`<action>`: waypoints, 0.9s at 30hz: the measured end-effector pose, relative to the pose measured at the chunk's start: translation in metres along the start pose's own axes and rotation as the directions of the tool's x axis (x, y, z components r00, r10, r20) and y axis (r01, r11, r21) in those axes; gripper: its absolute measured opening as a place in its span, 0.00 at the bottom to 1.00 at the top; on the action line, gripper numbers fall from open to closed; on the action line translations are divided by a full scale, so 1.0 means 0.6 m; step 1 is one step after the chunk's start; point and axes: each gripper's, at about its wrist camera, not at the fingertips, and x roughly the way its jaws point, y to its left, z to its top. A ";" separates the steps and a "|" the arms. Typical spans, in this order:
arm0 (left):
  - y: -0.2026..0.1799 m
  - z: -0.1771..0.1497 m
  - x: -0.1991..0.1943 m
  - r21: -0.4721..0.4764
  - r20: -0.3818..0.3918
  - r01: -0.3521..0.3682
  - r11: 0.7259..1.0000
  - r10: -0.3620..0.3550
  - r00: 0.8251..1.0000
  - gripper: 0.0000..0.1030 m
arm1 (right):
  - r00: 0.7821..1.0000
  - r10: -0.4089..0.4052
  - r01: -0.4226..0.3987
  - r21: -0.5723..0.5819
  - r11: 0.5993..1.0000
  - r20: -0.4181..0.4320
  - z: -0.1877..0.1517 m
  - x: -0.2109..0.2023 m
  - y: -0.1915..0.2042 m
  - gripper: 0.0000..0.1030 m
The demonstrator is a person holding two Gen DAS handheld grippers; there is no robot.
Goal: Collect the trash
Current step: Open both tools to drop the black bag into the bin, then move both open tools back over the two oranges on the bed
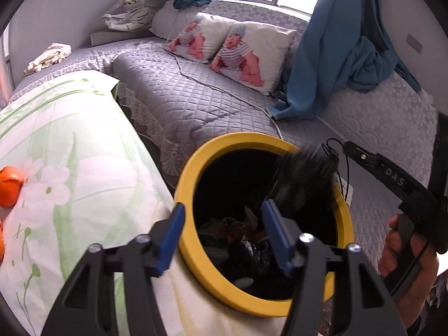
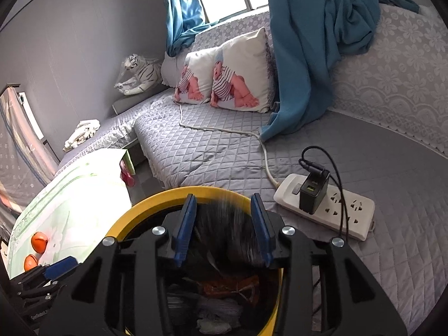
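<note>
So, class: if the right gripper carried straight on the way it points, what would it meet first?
Probably the blurred dark item between its jaws, then the trash inside the yellow-rimmed bin; depth is hard to judge.

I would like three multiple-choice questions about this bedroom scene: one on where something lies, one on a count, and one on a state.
1. Where does the white power strip lie?
A. on the grey quilted cover
B. inside the bin
C. on the window sill

2. How many baby-print pillows lean at the back of the bed?
A. one
B. two
C. four

3. How is the yellow-rimmed bin?
A. empty
B. closed with a lid
C. open, with trash inside

Answers:
1 A: the strip rests flat on the quilted cover, to the right of the bin, with a black charger plugged into it.
2 B: two pillows stand side by side below the window in both views.
3 C: no lid is on it, and crumpled wrappers show at its bottom.
</note>
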 end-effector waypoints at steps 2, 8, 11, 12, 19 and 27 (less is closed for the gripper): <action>0.009 0.001 -0.009 -0.022 0.018 -0.010 1.000 0.011 1.000 0.69 | 1.000 0.002 -0.002 0.011 1.000 0.007 0.003 -0.006 -0.002 0.42; 0.042 0.008 -0.050 -0.071 0.092 -0.043 0.997 0.050 0.994 0.82 | 0.999 0.029 -0.030 0.038 0.999 0.034 0.016 -0.028 0.001 0.60; 0.064 0.015 -0.074 -0.091 0.124 -0.073 0.993 0.084 0.989 0.86 | 0.998 0.047 -0.047 0.000 0.999 0.037 0.023 -0.037 0.026 0.64; 0.073 0.017 -0.082 -0.099 0.135 -0.087 0.991 0.100 0.986 0.86 | 0.998 0.059 -0.058 -0.015 0.998 0.038 0.026 -0.040 0.036 0.65; 0.144 0.016 -0.141 -0.126 0.188 -0.206 0.970 0.227 0.956 0.90 | 0.963 0.268 -0.268 -0.069 0.961 -0.006 0.047 -0.047 0.130 0.77; 0.260 -0.016 -0.209 -0.186 0.178 -0.369 0.910 0.401 0.899 0.90 | 0.863 0.482 -0.503 -0.171 0.847 -0.150 0.061 -0.032 0.303 0.83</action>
